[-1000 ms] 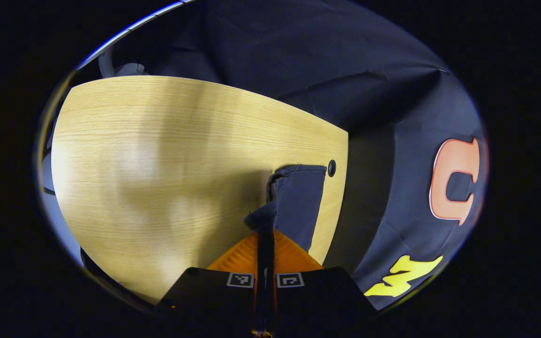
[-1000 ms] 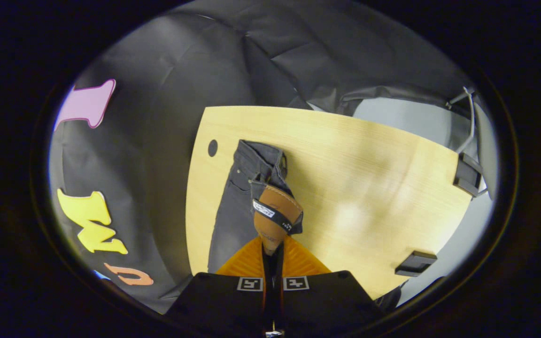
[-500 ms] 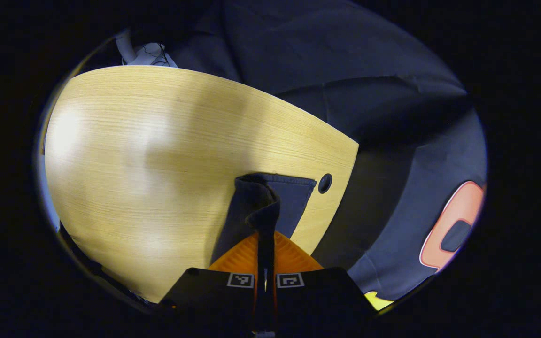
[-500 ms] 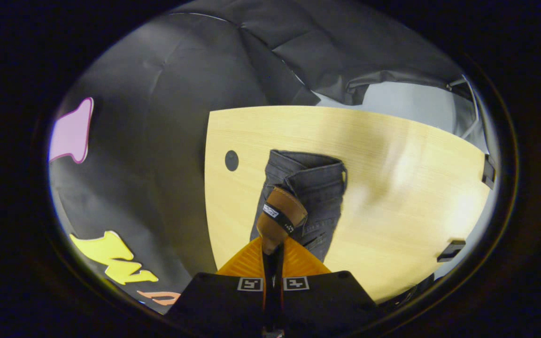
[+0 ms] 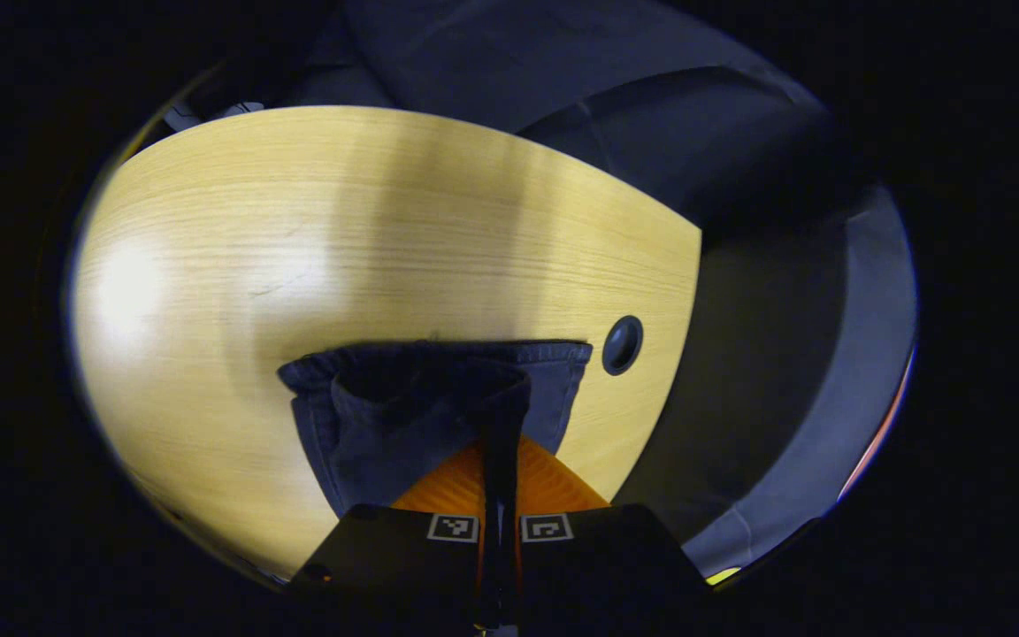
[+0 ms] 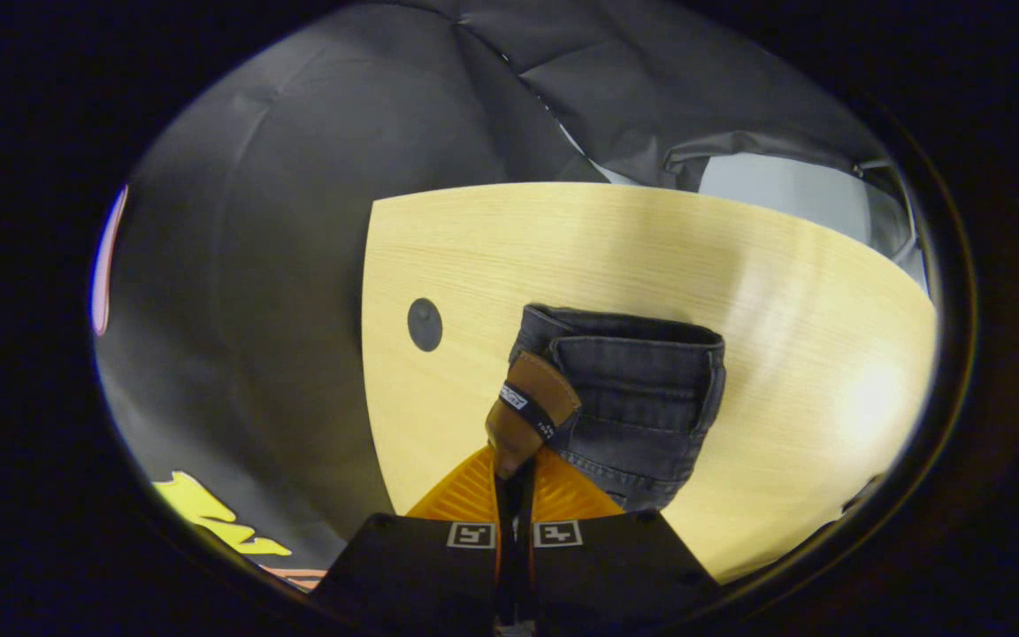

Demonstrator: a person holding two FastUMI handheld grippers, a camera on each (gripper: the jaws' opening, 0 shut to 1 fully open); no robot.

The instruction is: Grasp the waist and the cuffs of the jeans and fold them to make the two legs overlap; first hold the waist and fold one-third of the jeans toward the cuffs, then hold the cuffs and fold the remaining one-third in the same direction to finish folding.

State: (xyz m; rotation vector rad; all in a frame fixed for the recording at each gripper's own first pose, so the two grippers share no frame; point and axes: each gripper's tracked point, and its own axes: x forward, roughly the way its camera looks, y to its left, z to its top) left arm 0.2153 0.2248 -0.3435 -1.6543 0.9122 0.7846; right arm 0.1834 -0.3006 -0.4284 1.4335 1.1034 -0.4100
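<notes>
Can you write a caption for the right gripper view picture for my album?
Orange-fingered right tool pinches the brown leather waist patch of dark grey denim jeans above a light wooden table.

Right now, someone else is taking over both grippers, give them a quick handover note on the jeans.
Left gripper: shut on the dark denim of the jeans.
Right gripper: shut on the waistband by the brown leather patch.
Jeans hang from both grippers over the wooden table, near its round cable hole.
Done: both ends gripped. I can't tell whether the legs overlap yet.
Left: lay them flat, then both one-third folds.

Both views close above table (image 5: 297,221), facing down; share jeans (image 6: 642,389), apparently.
</notes>
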